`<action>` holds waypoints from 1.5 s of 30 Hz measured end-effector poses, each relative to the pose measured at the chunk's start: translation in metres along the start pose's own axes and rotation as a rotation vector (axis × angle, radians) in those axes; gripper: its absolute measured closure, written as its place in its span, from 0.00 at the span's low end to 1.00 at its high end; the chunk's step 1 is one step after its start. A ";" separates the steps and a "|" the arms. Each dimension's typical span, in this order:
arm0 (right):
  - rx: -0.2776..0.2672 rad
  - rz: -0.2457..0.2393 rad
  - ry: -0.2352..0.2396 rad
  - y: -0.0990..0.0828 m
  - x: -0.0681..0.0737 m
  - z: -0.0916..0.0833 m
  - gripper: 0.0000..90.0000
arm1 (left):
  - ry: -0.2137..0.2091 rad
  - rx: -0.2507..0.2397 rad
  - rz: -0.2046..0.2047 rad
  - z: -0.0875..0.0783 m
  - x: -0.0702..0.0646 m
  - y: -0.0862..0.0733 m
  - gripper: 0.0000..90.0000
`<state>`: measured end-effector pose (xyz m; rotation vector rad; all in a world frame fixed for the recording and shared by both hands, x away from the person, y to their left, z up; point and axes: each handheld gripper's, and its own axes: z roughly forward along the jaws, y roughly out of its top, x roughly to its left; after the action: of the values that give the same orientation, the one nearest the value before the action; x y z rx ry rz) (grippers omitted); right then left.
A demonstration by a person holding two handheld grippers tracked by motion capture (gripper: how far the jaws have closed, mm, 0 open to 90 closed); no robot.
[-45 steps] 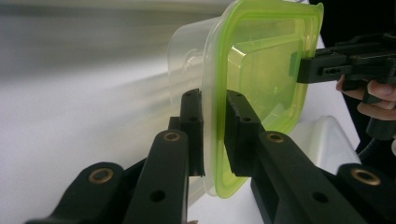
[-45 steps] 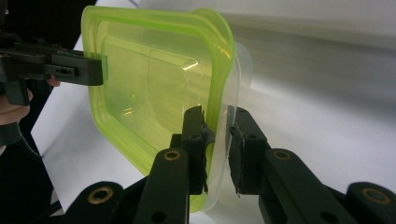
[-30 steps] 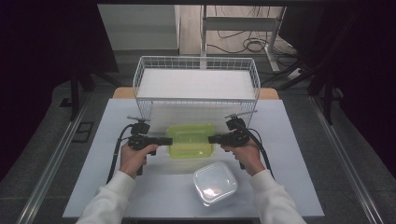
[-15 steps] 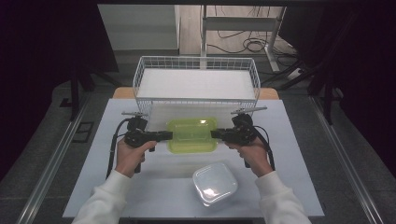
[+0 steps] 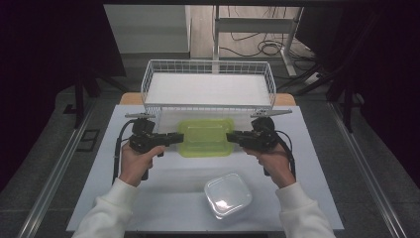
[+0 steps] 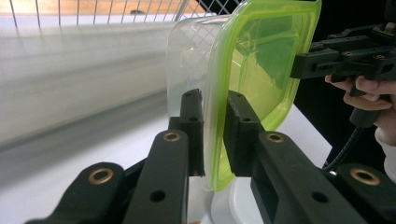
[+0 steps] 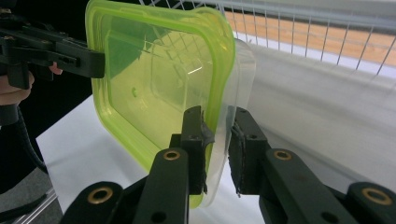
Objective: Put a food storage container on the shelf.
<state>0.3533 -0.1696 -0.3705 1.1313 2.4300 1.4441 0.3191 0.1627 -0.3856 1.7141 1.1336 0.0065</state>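
Note:
A clear food container with a lime-green lid [image 5: 206,136] hangs in the air above the table, just in front of the wire basket. My left gripper [image 5: 174,138] is shut on its left rim, and my right gripper [image 5: 234,136] is shut on its right rim. In the left gripper view the lidded container [image 6: 243,84] has its rim pinched at my left gripper [image 6: 214,135], with the other gripper on the far edge. The right gripper view shows the container [image 7: 159,93] held the same way at my right gripper [image 7: 215,140].
A white wire basket [image 5: 208,69] stands at the back of the white table [image 5: 163,198]. A second clear container with a clear lid [image 5: 227,194] sits near the front edge, between the person's forearms.
Both grippers have lifted the green-lidded container off the table and carried it a little toward the wire basket.

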 end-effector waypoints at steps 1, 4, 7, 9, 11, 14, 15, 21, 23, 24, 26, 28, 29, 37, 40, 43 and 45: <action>-0.003 -0.004 0.002 0.002 0.001 -0.002 0.85 | -0.001 -0.005 0.006 -0.002 -0.001 0.002 0.88; -0.020 -0.019 0.000 0.008 0.006 -0.007 0.85 | 0.001 -0.015 0.020 -0.007 -0.005 0.008 0.88; -0.039 -0.030 0.001 0.016 0.009 -0.013 0.85 | -0.004 -0.023 0.024 -0.010 -0.007 0.014 0.88; -0.041 -0.030 0.002 0.019 0.009 -0.014 0.85 | -0.007 -0.028 0.023 -0.012 -0.008 0.019 0.88; -0.048 -0.030 0.000 0.025 0.010 -0.017 0.85 | -0.003 -0.037 0.027 -0.014 -0.009 0.024 0.88; -0.058 -0.037 -0.003 0.033 0.012 -0.020 0.85 | -0.001 -0.042 0.034 -0.017 -0.011 0.032 0.88; -0.061 -0.039 -0.004 0.036 0.012 -0.021 0.85 | 0.000 -0.043 0.038 -0.018 -0.012 0.035 0.88; -0.088 -0.053 -0.011 0.054 0.013 -0.028 0.85 | 0.002 -0.063 0.060 -0.026 -0.020 0.057 0.88; -0.107 -0.053 -0.010 0.061 0.014 -0.033 0.85 | 0.001 -0.070 0.064 -0.028 -0.023 0.065 0.88; -0.110 -0.055 -0.013 0.065 0.014 -0.034 0.85 | 0.005 -0.072 0.069 -0.029 -0.024 0.069 0.88; -0.118 -0.057 -0.012 0.073 0.014 -0.037 0.85 | 0.003 -0.074 0.076 -0.031 -0.026 0.078 0.88; -0.122 -0.056 -0.012 0.078 0.013 -0.039 0.85 | 0.001 -0.074 0.078 -0.032 -0.025 0.084 0.88; -0.124 -0.056 -0.012 0.081 0.012 -0.039 0.85 | 0.002 -0.075 0.082 -0.031 -0.025 0.088 0.88; -0.124 -0.016 -0.012 0.105 -0.007 -0.031 0.85 | -0.006 -0.048 0.075 -0.020 -0.009 0.124 0.88; -0.125 0.012 -0.003 0.114 -0.017 -0.027 0.85 | -0.006 -0.033 0.065 -0.014 -0.004 0.134 0.88; -0.113 0.024 -0.016 0.120 -0.022 -0.024 0.85 | -0.016 -0.021 0.040 -0.007 0.004 0.141 0.88; -0.111 0.033 -0.019 0.123 -0.027 -0.022 0.85 | -0.021 -0.013 0.038 -0.004 0.007 0.144 0.88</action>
<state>0.4302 -0.1683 -0.2690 1.1608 2.2976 1.5491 0.4176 0.1674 -0.2803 1.7204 1.0836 0.0195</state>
